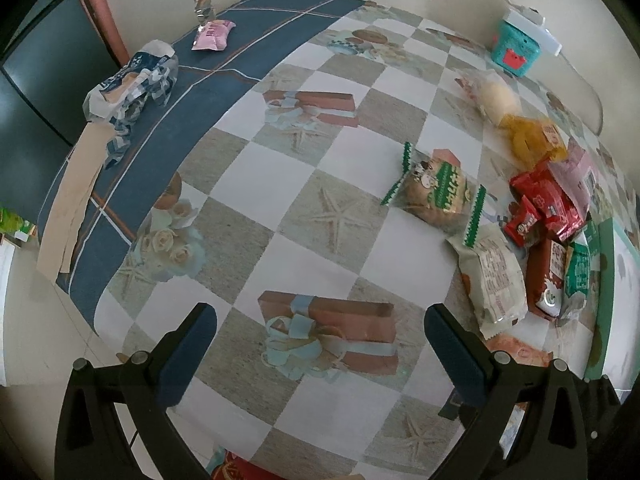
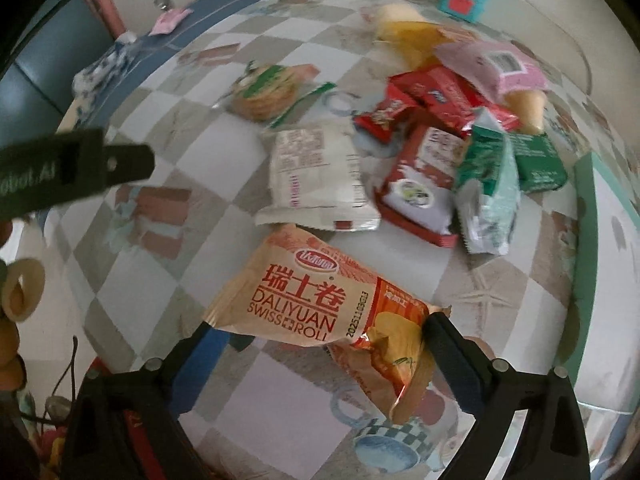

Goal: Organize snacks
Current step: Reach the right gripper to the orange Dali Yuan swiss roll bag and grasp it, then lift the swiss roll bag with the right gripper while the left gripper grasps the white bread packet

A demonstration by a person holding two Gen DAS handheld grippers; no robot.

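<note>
Right wrist view: my right claw (image 2: pixel 320 340) points steeply down at the desk (image 2: pixel 400 248), which is covered by a checkered cloth. The Swiss roll packet (image 2: pixel 304 304), orange and cream, sits between the two fingers. The right finger (image 2: pixel 452 344) touches the crumpled end of the packet; the left finger (image 2: pixel 200 344) is partly hidden behind the packet's other end. The jaws stand nearly at full spread across the packet's length. I cannot tell whether the pads press on the packet or whether it rests on the cloth.

Beyond the packet lies the snack pile. A white packet (image 2: pixel 316 180) is nearest, just behind the Swiss roll packet. To its right are a red-and-white packet (image 2: pixel 420 188) and a green-and-white packet (image 2: pixel 488 192), touching each other. Small red packets (image 2: pixel 432 96) lie further back. A round biscuit pack (image 2: pixel 268 88) with green trim sits apart, to the left of the pile.

Left wrist view: my left claw (image 1: pixel 320 356) is released, jaws wide, with nothing between them. It hangs above a bare part of the cloth. The snack pile lies to its right; the round biscuit pack (image 1: pixel 436 192) is the nearest item clear of the pile. A pink packet (image 1: pixel 212 36) lies well apart at the far blue border. A teal box (image 1: pixel 516 52) stands at the far right corner.
</note>
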